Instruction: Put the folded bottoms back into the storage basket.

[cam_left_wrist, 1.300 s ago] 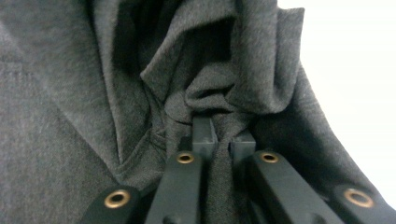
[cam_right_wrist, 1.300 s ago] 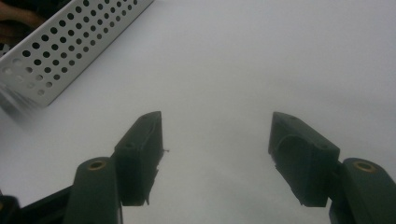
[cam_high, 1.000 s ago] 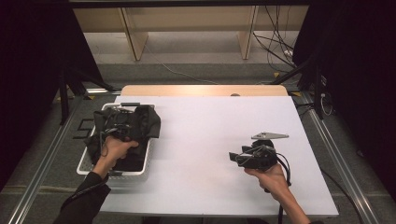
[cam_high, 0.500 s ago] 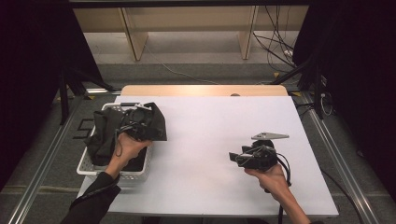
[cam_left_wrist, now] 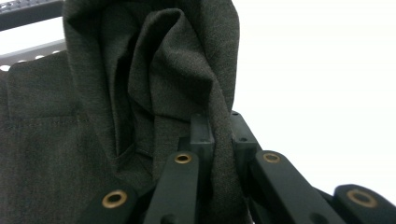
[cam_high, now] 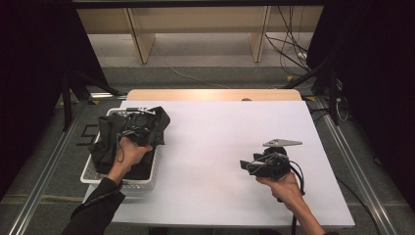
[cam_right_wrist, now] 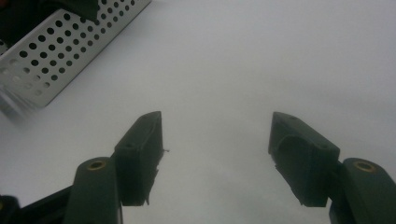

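Our left tongs (cam_left_wrist: 215, 135) pinch a fold of the dark garment (cam_high: 111, 139) above the white basket (cam_high: 122, 185); we lift clear toward the desk (cam_high: 210, 147), where our right tongs (cam_right_wrist: 215, 151) wait wide open, empty.

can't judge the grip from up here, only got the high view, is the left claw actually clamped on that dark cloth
Observer: Yes. In the left gripper view the left claw has a fold of the dark cloth pinched between its jaws.
Operator: and the right claw, open or shut
Observer: Open. The right claw shows bare white table between its jaws.
Operator: anything near it
Observer: A corner of the white perforated basket shows at upper left of the right gripper view.
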`<state>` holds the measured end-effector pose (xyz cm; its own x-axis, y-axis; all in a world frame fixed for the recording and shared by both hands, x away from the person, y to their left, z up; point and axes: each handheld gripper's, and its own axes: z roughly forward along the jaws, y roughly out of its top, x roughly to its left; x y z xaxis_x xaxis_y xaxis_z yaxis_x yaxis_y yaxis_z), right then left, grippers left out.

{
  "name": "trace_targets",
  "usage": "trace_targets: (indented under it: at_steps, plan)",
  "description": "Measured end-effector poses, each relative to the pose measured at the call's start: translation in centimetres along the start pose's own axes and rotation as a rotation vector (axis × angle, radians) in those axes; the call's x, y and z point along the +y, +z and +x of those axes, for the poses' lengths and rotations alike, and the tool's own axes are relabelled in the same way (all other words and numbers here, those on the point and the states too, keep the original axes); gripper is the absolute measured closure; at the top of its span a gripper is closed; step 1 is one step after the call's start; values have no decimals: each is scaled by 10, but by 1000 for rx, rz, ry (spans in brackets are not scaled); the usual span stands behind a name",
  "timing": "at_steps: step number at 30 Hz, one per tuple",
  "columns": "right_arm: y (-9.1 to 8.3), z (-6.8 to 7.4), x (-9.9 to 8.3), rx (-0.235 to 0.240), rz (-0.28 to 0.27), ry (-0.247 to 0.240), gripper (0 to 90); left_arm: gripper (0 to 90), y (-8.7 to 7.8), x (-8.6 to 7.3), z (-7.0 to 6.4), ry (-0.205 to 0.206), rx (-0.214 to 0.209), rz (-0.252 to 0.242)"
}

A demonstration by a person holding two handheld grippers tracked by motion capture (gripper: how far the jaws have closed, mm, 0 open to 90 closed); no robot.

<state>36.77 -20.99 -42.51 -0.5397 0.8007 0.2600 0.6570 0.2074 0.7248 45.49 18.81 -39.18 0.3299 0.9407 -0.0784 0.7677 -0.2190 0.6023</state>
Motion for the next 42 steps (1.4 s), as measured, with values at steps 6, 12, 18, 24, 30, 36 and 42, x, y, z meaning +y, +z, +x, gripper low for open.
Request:
trace_targets:
  at_steps: [6,12,18,24,30,36,42]
  plan:
    - [-1,0,0,1,0,-1,362,851,-6,-3,22,-26,-30,30]
    - [0,1,-1,1,2,-7,362,853,35,-28,28,-2,15,156]
    - [2,0,-1,4,9,-7,363,841,49,-24,21,-25,60,174]
    - [3,1,-1,7,15,-12,362,840,57,-34,22,-120,29,47]
    - [3,3,-1,8,15,-17,362,787,50,-32,24,-138,9,40]
    - [1,-1,-1,-5,11,-14,362,566,29,-29,25,-118,-12,22]
    - [0,1,0,-3,7,-19,362,558,17,-31,23,-109,-30,-21]
